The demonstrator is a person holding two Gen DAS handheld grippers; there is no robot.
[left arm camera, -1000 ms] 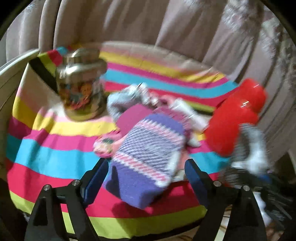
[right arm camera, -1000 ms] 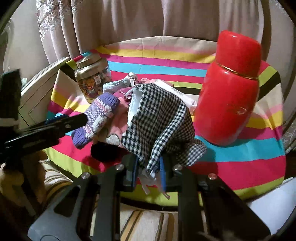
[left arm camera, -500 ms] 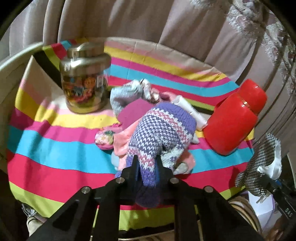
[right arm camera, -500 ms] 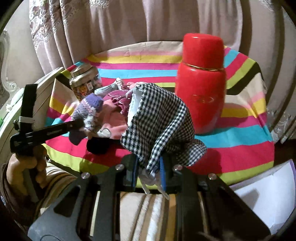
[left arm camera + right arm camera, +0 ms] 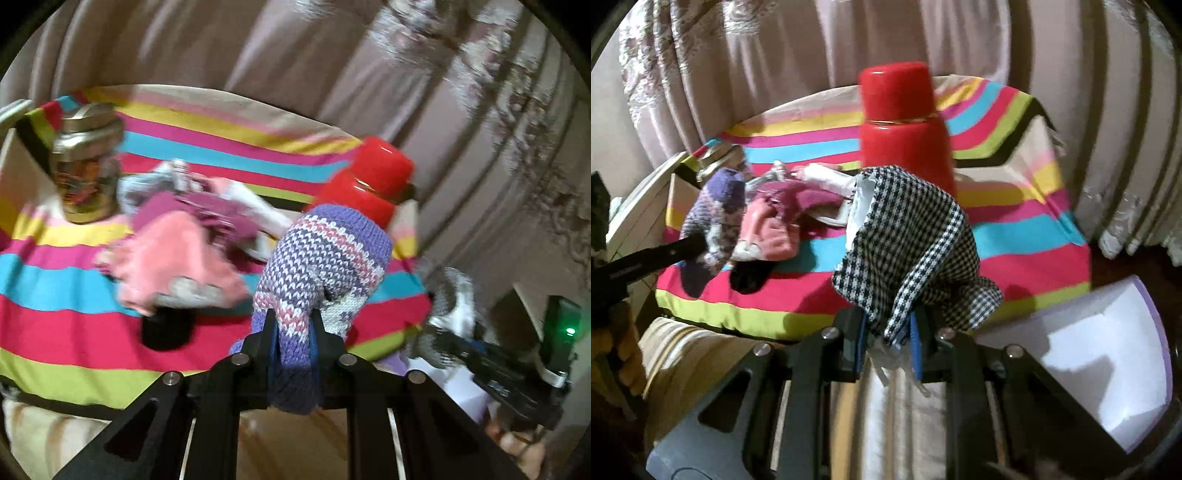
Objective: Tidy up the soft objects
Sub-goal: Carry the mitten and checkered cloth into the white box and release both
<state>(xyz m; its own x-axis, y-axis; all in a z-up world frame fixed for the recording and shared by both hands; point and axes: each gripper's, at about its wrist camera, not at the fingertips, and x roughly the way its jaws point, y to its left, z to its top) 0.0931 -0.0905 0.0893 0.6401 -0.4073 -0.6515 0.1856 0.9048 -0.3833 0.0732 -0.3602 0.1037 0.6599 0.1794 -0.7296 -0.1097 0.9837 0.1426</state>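
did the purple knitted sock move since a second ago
Yes. The purple striped knitted sock, earlier flat on the pile beside the gold-lidded jar, is now lifted clear, clamped in the left gripper.

jar [image 5: 86,173]: blurred (label unreadable) | red flask [image 5: 905,125]: base hidden behind checked cloth [image 5: 908,236]

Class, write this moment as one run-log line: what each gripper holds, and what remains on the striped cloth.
left gripper: shut on purple knitted sock | right gripper: shut on checked cloth | striped cloth: pink pile

We see a table under a striped cloth [image 5: 1015,236]; on it stand a red flask [image 5: 905,136] and a metal-lidded jar [image 5: 86,166], with a heap of soft garments [image 5: 177,251] between them
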